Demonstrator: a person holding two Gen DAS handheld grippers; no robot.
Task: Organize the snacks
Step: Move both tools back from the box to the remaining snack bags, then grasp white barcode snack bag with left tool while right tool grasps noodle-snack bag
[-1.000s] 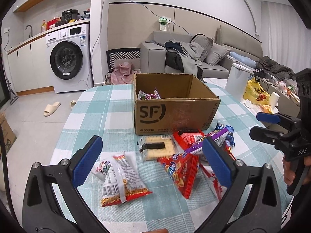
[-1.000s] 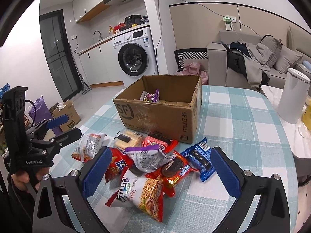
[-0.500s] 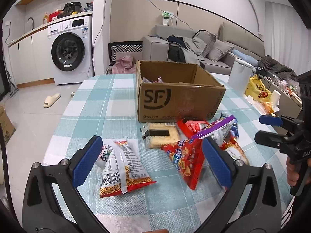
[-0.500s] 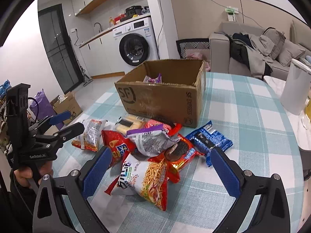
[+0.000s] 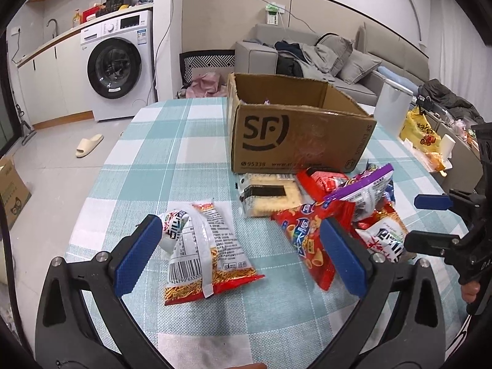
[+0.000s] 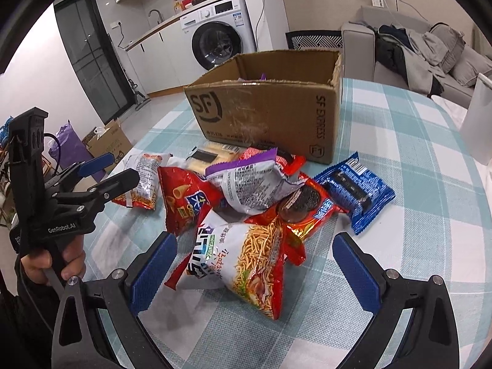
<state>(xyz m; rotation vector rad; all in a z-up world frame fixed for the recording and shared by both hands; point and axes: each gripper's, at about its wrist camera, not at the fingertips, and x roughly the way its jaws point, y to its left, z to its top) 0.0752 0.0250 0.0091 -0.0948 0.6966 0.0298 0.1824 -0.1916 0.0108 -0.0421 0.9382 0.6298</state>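
Note:
An open cardboard box [image 5: 295, 141] [image 6: 270, 113] stands mid-table with a purple packet barely showing inside. Several snack packs lie in front of it. My left gripper [image 5: 240, 258] is open, low over a noodle-snack bag [image 5: 206, 249] that lies between its fingers. A red corn-snack bag [image 5: 307, 230] and a cracker pack [image 5: 270, 193] lie to the right. My right gripper [image 6: 255, 270] is open around another noodle-snack bag [image 6: 243, 258]. Beyond it are a purple-topped bag [image 6: 252, 181], a red cookie pack [image 6: 304, 209] and a blue cookie pack [image 6: 353, 187].
The table [image 5: 172, 153] has a teal checked cloth and a rounded edge on the left. A white cylinder [image 5: 393, 107] and a yellow bag [image 5: 421, 129] stand at the right. A washing machine [image 5: 117, 67] and sofa [image 5: 307, 52] are behind.
Both grippers have moved down and forward toward the snacks; the packs and box now look larger and closer. Each gripper now straddles a noodle-snack bag. Nothing has been gripped.

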